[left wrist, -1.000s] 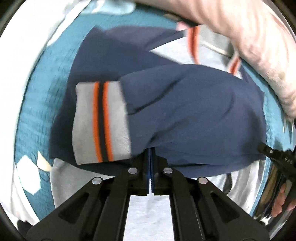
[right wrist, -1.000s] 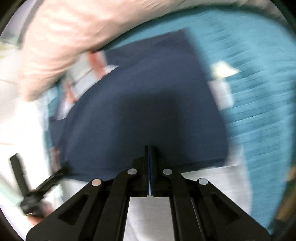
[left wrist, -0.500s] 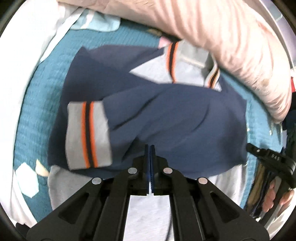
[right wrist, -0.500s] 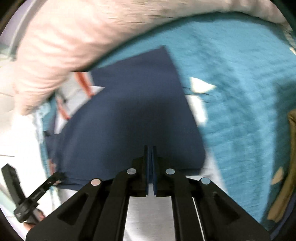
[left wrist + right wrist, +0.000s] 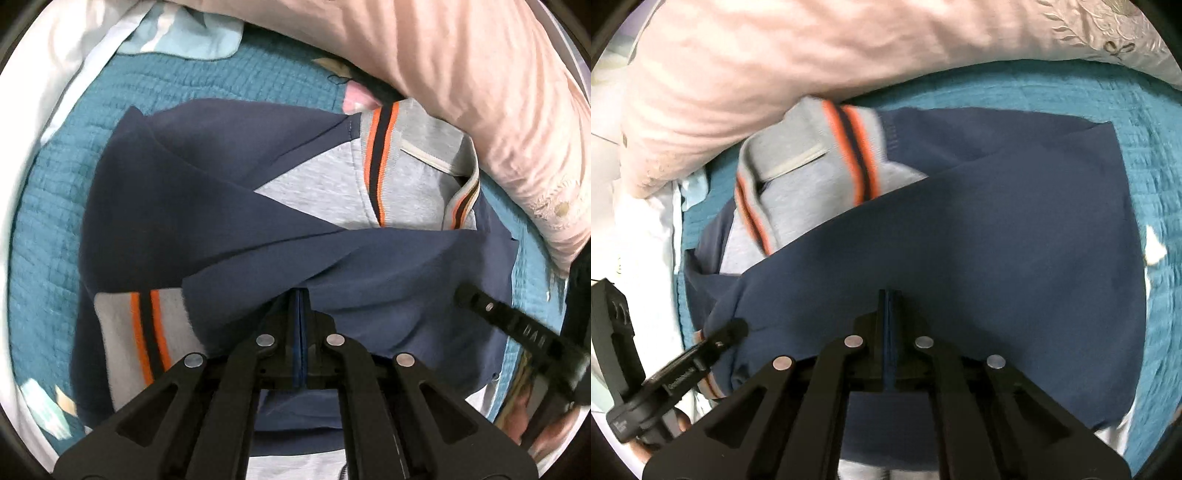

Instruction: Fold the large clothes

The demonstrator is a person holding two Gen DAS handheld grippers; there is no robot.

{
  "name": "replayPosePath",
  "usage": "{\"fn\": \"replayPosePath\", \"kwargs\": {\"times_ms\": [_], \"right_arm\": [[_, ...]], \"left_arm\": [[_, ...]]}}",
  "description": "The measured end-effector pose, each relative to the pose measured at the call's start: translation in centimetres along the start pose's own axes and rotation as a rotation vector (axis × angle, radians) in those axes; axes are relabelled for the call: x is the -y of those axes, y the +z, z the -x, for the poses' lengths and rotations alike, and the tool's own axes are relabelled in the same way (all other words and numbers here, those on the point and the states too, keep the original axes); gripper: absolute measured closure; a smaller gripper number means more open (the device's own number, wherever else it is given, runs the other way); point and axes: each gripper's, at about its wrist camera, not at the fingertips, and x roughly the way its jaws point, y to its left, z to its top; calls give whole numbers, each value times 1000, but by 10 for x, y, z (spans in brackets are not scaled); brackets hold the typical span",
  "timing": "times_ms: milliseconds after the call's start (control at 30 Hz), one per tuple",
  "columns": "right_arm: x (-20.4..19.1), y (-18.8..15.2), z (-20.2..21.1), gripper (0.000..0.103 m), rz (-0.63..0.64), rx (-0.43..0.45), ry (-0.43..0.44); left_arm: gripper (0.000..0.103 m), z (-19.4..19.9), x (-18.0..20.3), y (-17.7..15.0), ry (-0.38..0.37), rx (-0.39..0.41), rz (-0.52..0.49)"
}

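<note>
A navy and grey sweatshirt (image 5: 192, 221) with orange and black striped cuffs lies partly folded on a teal quilt (image 5: 48, 206). My left gripper (image 5: 301, 295) is shut on the navy lower edge of the sweatshirt and lifts it. One striped cuff (image 5: 147, 332) lies to its left; the grey collar (image 5: 424, 162) lies beyond. In the right wrist view my right gripper (image 5: 888, 295) is shut on the same navy edge (image 5: 997, 240). The left gripper also shows in the right wrist view (image 5: 713, 343), and the right gripper in the left wrist view (image 5: 465, 293).
A large pink pillow (image 5: 443, 74) lies along the far side, against the collar; it also shows in the right wrist view (image 5: 775, 66). White sheet (image 5: 44, 74) borders the quilt at the left. A light blue cloth (image 5: 192, 37) lies at the back.
Both grippers have carried the navy edge forward toward the collar. More of the grey collar and the pillow is in view, and the left cuff has slid lower.
</note>
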Motion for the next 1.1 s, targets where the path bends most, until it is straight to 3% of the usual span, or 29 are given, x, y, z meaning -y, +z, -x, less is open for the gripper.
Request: {"fn": "replayPosePath", "kwargs": {"times_ms": [67,133,167,200,233,300,500,567,633,700,800,867,900,933,967,1000,1033,1100], "right_arm": [[11,5,7,103,-6,31,-56],[28,10,18,103,-2,71,-167],[41,12,20,103,-37,64,-158],[61,15,21,103,-114,38,-92],[72,17,20,103,-154,23,-59],[83,17,19,103,-186,26,-38],[67,12,13,103,-128,53,-122],[66,11,20,97,-165,38,-94],[58,7,27,97,-162,24,-32],[47,2,39,97,-127,51,-65],[43,0,48,97,-135,46,-38],[44,-2,57,96,-128,58,-52],[43,-1,61,93,-122,66,-74],[45,1,68,74,-121,71,-99],[48,2,74,43,-132,78,-114],[50,2,80,32,-149,97,-129],[54,0,88,24,-165,130,-142],[66,2,101,22,-190,179,-151]], "left_arm": [[100,3,-5,1,-3,-4,9],[100,10,-15,3,-22,-10,42],[100,12,-17,4,-17,3,41],[100,14,-20,4,-4,10,42],[100,11,-24,7,42,17,51],[100,3,-37,11,14,-4,88],[100,0,-24,17,60,-13,54],[100,4,-17,18,67,-16,38],[100,11,-9,15,94,-17,7],[99,18,-6,16,106,-21,-12],[99,32,-4,20,108,-10,-2],[79,41,-3,22,102,-1,-1],[46,47,-3,23,112,21,-1],[34,55,-3,23,133,62,3],[34,62,-5,24,141,85,5],[34,67,-6,25,138,92,7],[34,68,-8,28,123,86,13],[34,73,-5,22,131,97,15]]}}
